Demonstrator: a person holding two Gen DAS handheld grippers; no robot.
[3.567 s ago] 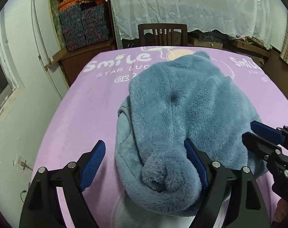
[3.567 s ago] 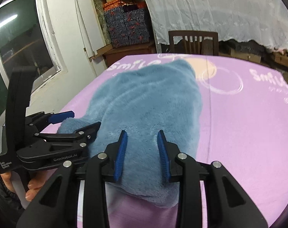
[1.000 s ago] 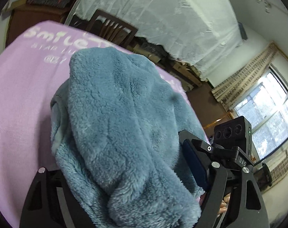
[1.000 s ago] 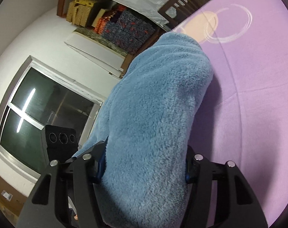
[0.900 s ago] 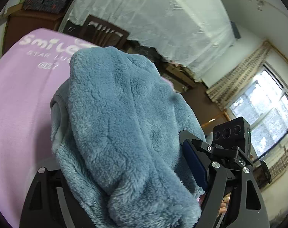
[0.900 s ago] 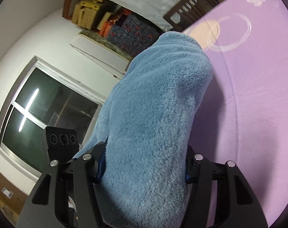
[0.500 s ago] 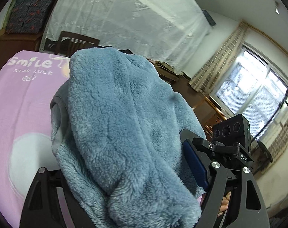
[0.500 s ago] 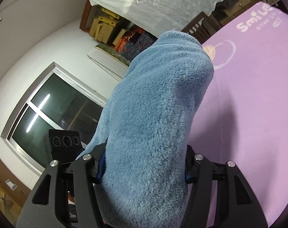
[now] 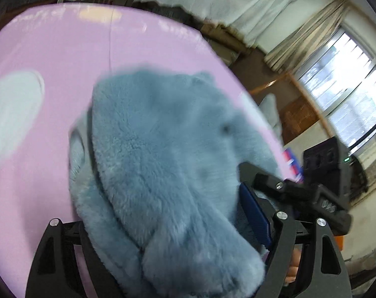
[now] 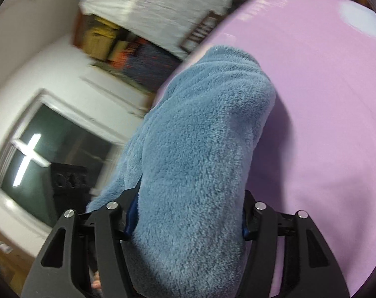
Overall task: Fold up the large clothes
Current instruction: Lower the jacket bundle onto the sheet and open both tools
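I have the blue fleece garment (image 9: 168, 164) bunched between both claws, carried just above the purple tabletop (image 9: 51, 57). The left claw (image 9: 163, 226) has its jaws easing apart with the thick fleece filling the gap between them; only the blue pad at 3 o'clock shows, and it sits against the pile. The right claw (image 10: 185, 221) is also opening, its pads pressed into the roll on either side.

My worry is the timing. I judge that if the jaws let go before the bundle rests flat, the folded layers will slump and spring open, since plush this thick wants to unroll. The left side looks looser, so that end may drop first and twist the stack. The fleece also reaches toward the tabletop edge at 3 o'clock in the left wrist view, so a skewed release could leave part of it hanging off.

The left wrist view shows the other claw's body at 4 o'clock, the bright window (image 9: 346, 84) and a paler inner lining at 9 o'clock. The right wrist view instead gives the dark window (image 10: 46, 154), stacked boxes (image 10: 128, 49) at 11 o'clock, and bare tabletop (image 10: 324, 99) to the right.
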